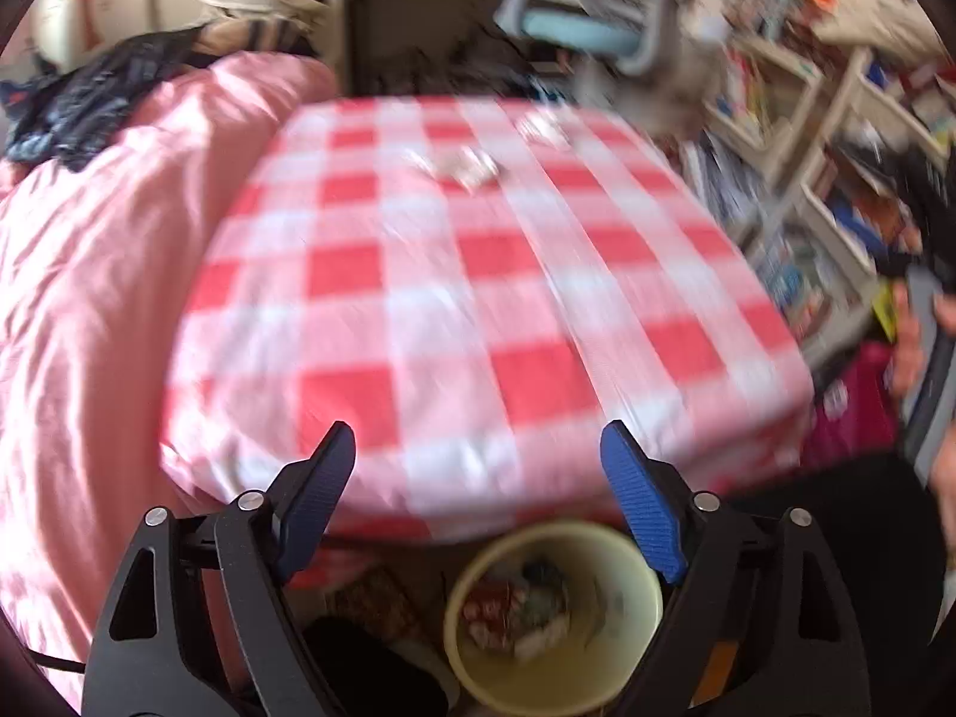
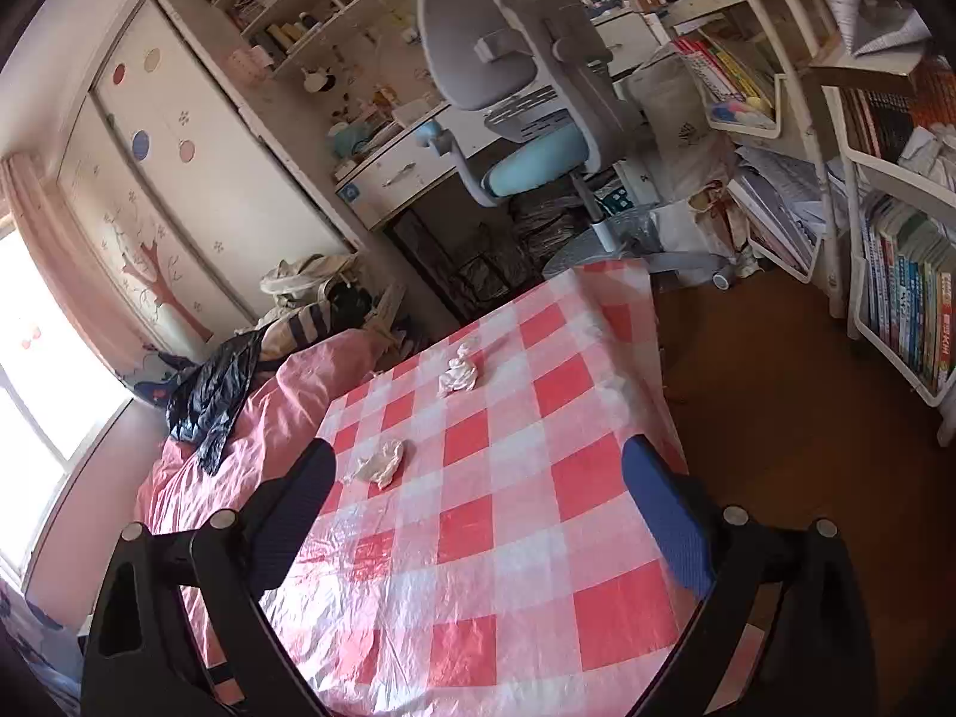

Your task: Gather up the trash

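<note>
Two crumpled tissues [image 2: 382,462] [image 2: 458,371] lying apart mid-table, clear of the checkered cloth's [image 2: 538,538] edges. Left gripper [image 1: 478,478] spread empty above bin [image 1: 552,621] below near edge; right gripper [image 2: 478,514] spread empty.

left view motion-blurred: table scraps [image 1: 460,167] unreadable, bin [image 1: 552,615] contents smeared, bin's lower rim cut off.

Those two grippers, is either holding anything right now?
No. The left gripper and right gripper are both open and empty; two crumpled tissues lie on the table.
</note>
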The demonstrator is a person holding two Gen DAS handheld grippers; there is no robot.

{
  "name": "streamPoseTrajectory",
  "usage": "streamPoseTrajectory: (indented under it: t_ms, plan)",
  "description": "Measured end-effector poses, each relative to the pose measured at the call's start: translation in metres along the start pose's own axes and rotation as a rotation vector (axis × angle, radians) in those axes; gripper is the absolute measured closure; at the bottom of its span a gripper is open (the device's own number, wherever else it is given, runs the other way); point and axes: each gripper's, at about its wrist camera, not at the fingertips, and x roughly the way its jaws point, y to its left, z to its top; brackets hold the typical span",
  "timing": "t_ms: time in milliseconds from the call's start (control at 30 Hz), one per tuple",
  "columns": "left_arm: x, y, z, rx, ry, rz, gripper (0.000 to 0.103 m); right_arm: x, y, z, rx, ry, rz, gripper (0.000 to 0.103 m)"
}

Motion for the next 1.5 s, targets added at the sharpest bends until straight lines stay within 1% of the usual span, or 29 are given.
streamPoseTrajectory:
  t_ms: [67,133,200,267,333,367,400,433,467,500,533,600,733,967,1233,1500]
  plan:
    - [-0.009,0.014,0.022,-0.054,-0.06,0.004,0.016,0.003,-0.001,0.0,0.017,-0.003,-0.011,0.01]
    - [-0.02,0.026,0.047,-0.087,-0.124,0.018,0.012,0.005,0.003,0.0,0.003,-0.005,-0.021,0.01]
    - [-0.025,0.033,0.067,-0.101,-0.171,0.042,0.01,0.01,0.011,-0.001,-0.036,-0.002,-0.032,0.01]
    - [-0.024,0.045,0.085,-0.119,-0.212,0.072,0.008,0.018,0.023,-0.003,-0.102,0.014,-0.048,0.01]
    - [-0.019,0.06,0.088,-0.157,-0.233,0.095,0.008,0.026,0.029,-0.006,-0.16,0.025,-0.056,0.01]
    - [-0.011,0.07,0.081,-0.196,-0.228,0.109,0.008,0.031,0.037,-0.01,-0.202,0.042,-0.058,0.01]
    - [-0.003,0.078,0.077,-0.23,-0.185,0.134,0.008,0.035,0.041,-0.013,-0.227,0.056,-0.056,0.01]
    - [0.008,0.086,0.076,-0.276,-0.103,0.16,0.008,0.039,0.046,-0.016,-0.257,0.075,-0.054,0.01]
    - [0.014,0.094,0.076,-0.324,-0.063,0.131,0.008,0.043,0.053,-0.021,-0.297,0.093,-0.051,0.01]
    - [0.012,0.1,0.077,-0.36,-0.078,0.09,0.008,0.045,0.059,-0.025,-0.328,0.104,-0.048,0.01]
    - [0.009,0.102,0.077,-0.376,-0.101,0.084,0.008,0.046,0.064,-0.03,-0.36,0.111,-0.044,0.01]
    - [0.002,0.099,0.076,-0.361,-0.141,0.106,0.008,0.047,0.075,-0.038,-0.424,0.126,-0.034,0.01]
    - [0.004,0.091,0.074,-0.333,-0.135,0.104,0.008,0.048,0.082,-0.047,-0.502,0.149,-0.045,0.01]
    - [0.007,0.084,0.074,-0.299,-0.123,0.123,0.008,0.046,0.075,-0.041,-0.473,0.147,-0.053,0.01]
    - [0.015,0.075,0.074,-0.247,-0.102,0.152,0.007,0.05,0.08,-0.044,-0.487,0.166,-0.053,0.01]
    - [0.018,0.07,0.074,-0.222,-0.092,0.148,0.007,0.053,0.083,-0.048,-0.507,0.181,-0.054,0.01]
